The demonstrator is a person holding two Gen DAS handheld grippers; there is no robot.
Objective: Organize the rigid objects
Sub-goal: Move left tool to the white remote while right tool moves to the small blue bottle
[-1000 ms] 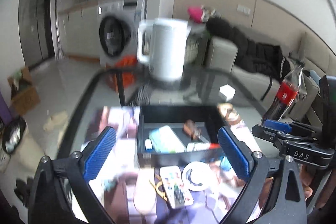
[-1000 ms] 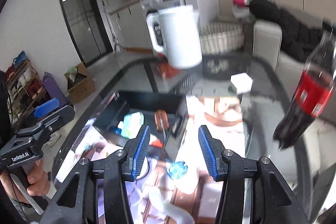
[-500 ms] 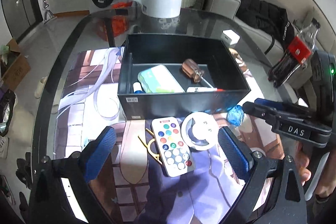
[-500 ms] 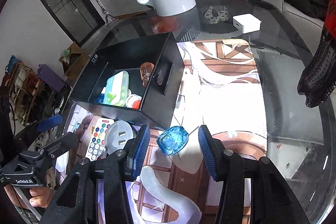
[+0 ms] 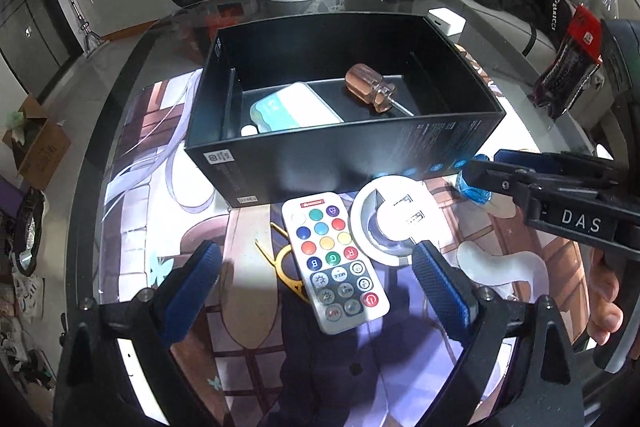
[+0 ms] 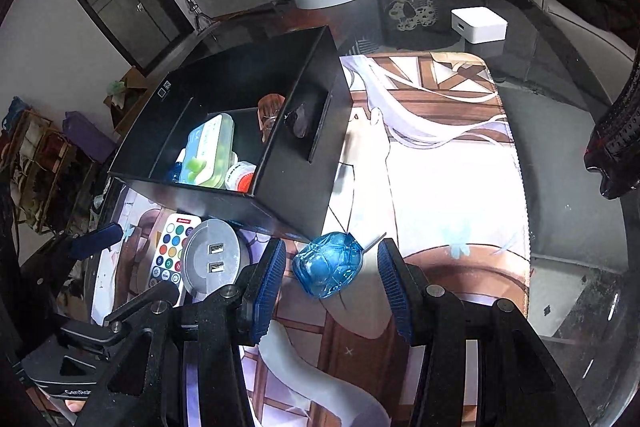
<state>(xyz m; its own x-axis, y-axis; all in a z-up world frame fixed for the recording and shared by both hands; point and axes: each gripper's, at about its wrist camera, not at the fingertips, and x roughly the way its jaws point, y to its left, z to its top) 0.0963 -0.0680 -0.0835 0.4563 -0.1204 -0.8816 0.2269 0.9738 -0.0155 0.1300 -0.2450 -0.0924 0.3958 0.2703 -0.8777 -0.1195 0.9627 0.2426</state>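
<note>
Blue-handled screwdriver (image 6: pixel 328 263) lay on the mat just beside the black box (image 6: pixel 296 183), between the right claw's (image 6: pixel 332 275) wide-spread fingers, untouched. Left claw (image 5: pixel 316 279) gaped wide around the remote (image 5: pixel 334 261).

The black box (image 5: pixel 344 155) looks like matt card. The remote (image 5: pixel 334 261) is smooth white plastic with glossy coloured buttons. The blue screwdriver handle (image 6: pixel 328 263) is clear, shiny plastic. The table (image 6: pixel 560 131) is dark reflecting glass under a printed mat (image 6: pixel 448 163) with a dull surface.
</note>
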